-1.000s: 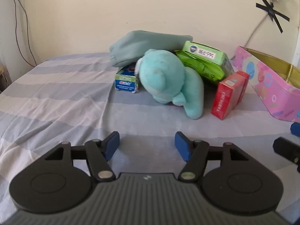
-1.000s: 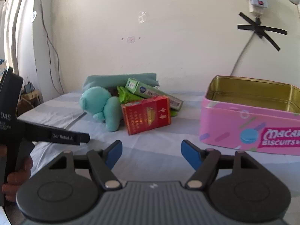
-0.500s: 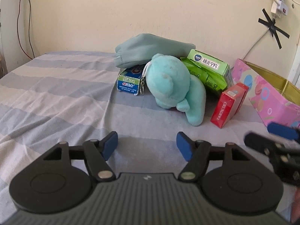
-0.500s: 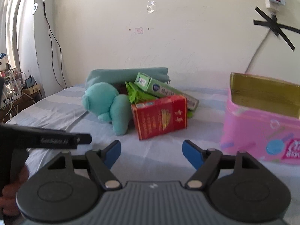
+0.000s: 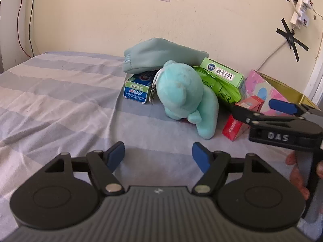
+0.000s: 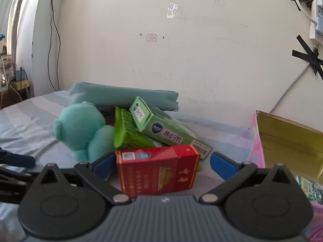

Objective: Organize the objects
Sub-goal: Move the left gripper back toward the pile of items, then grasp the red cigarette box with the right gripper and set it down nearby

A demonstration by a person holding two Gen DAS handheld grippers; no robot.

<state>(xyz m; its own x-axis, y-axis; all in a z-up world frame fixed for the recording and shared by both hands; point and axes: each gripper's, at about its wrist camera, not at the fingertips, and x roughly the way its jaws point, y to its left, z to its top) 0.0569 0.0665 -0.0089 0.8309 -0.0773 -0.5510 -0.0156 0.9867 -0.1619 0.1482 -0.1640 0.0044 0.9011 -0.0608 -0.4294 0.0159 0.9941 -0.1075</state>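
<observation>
Right wrist view: right claw (image 6: 160,164) opening, spread around red box (image 6: 157,169), pads clear; plush (image 6: 80,129) at ten o'clock.

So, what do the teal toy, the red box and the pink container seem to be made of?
Teal toy: soft plush, matte and fuzzy, rounded stuffed shape.
Red box: probably thin cardboard with a glossy finish; sharp folded edges, printed faces, a slight sheen.
Pink container: likely metal tin; the inside wall looks smooth, golden and reflective.
</observation>
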